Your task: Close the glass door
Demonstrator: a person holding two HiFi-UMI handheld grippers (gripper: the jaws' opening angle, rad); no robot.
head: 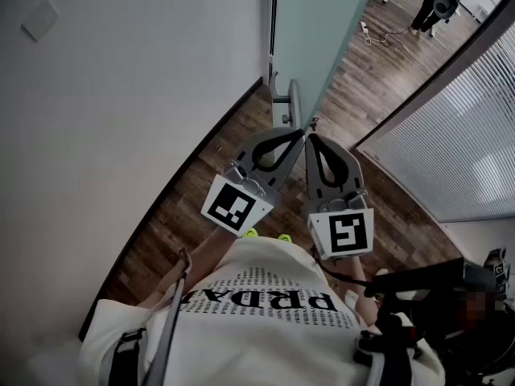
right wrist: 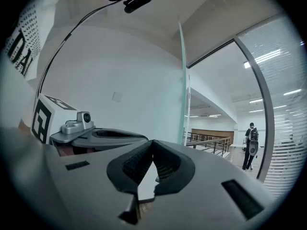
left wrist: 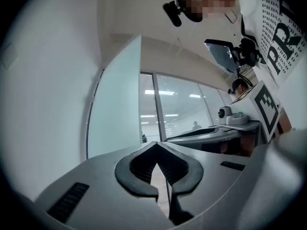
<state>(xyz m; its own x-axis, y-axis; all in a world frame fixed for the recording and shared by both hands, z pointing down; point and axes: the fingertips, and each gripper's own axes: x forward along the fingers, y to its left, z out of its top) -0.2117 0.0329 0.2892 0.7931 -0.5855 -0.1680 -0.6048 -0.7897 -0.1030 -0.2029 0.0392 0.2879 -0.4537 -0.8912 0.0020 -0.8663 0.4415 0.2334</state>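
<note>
Door stood open. It was a frosted panel running away from the person, with the wall on its left and the open doorway on its right. The handle was a metal bar at the panel's near end. Its long axis was probably upright, but the steep look down foreshortened it, so that is not certain.

Left gripper: clenched, tips meeting, nothing between the jaws. Right gripper: likewise shut tight and empty. The two were held side by side, about level, with their tips converging.

Key relation: the handle lay straight ahead of both tips, just beyond them and a shade to the left. The left tip sat nearer the bar's lower end. Whether it touched the bar could not be told from the head view.

- Left gripper view: the door's broad face was ahead and off to the left of the jaw line.
- Right gripper view: the panel was almost edge-on, a little right of the jaw line, with the doorway beyond it.

Judgement: the grippers sat roughly in line with the panel's near edge. The left one was better placed to work the handle. The shut jaws would need to part before gripping the bar, or else nudge the panel as they were.
</note>
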